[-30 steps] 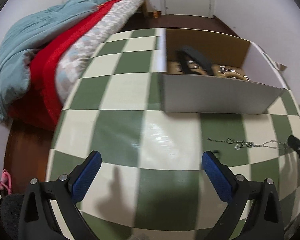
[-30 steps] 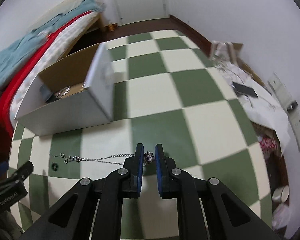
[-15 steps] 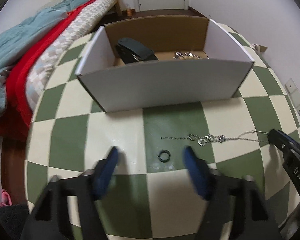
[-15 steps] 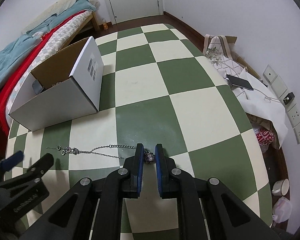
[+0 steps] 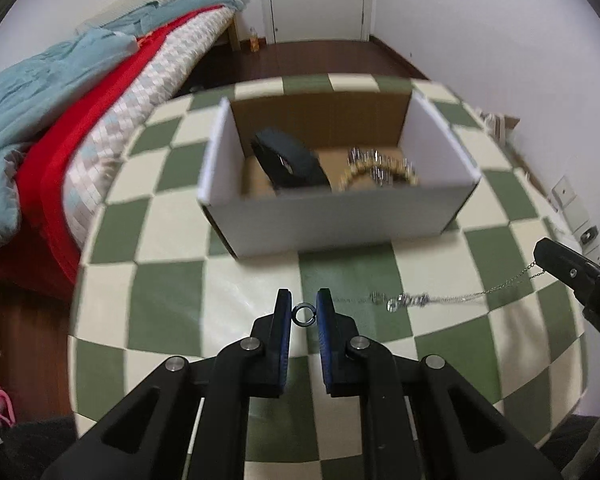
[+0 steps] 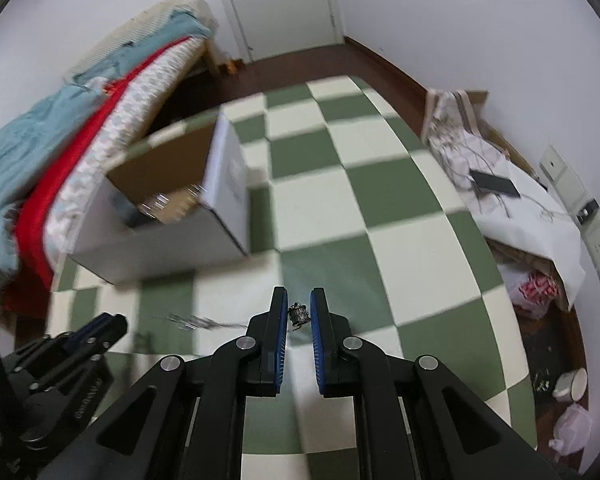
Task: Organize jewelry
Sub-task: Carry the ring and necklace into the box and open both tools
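Observation:
My left gripper (image 5: 304, 314) is shut on a small black ring (image 5: 302, 314), held between its blue pads above the checked table (image 5: 172, 292). My right gripper (image 6: 299, 312) is shut on the pendant end (image 6: 299, 313) of a silver necklace (image 5: 416, 300), whose chain trails left over the table. In the left wrist view the right gripper (image 5: 572, 276) enters from the right. An open white cardboard box (image 5: 340, 220) stands behind, holding a black band (image 5: 288, 160) and a gold beaded piece (image 5: 380, 170).
A bed with red and teal bedding (image 5: 60, 128) lies to the left of the table. A white bag with a phone (image 6: 496, 184) sits at the right by the wall sockets. The left gripper (image 6: 60, 360) shows at lower left in the right wrist view.
My left gripper swung right to the black ring and closed on it. My right gripper kept its hold on the necklace and lifted that end slightly.

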A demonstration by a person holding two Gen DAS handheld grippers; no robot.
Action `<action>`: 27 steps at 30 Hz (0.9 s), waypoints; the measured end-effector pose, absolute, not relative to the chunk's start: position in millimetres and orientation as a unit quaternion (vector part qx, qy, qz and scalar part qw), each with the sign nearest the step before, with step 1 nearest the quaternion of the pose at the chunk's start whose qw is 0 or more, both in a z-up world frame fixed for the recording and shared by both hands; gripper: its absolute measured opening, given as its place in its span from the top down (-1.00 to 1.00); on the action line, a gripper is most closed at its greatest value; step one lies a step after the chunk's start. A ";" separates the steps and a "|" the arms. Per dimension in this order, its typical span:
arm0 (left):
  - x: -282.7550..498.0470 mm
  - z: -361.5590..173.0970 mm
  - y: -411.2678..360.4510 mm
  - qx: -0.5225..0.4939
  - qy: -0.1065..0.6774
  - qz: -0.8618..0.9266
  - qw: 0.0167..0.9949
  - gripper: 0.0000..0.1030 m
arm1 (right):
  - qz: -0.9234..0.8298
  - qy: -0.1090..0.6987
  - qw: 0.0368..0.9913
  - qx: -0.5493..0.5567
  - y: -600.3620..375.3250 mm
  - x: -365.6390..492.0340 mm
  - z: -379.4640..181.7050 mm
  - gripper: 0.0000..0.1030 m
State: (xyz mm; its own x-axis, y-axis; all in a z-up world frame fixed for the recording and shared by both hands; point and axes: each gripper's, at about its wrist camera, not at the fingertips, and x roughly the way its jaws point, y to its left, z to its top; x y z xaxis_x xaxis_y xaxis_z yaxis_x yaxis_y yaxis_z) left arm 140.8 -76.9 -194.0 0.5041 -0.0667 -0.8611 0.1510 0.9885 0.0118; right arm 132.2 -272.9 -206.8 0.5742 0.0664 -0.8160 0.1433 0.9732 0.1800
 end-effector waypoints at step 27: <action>260.0 -69.7 -37.2 0.002 0.485 -0.118 0.866 0.81 | 0.088 0.388 0.916 0.056 -210.9 224.7 -34.1 0.77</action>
State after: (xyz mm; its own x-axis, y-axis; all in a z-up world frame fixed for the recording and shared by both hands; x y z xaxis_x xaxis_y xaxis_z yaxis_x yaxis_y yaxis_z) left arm 260.0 -37.2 -69.7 0.5010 -0.2032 -0.8413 0.2069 0.9720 -0.1116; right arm 224.7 -210.9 -34.1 0.6830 0.2039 -0.7014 -0.1166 0.9784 0.1709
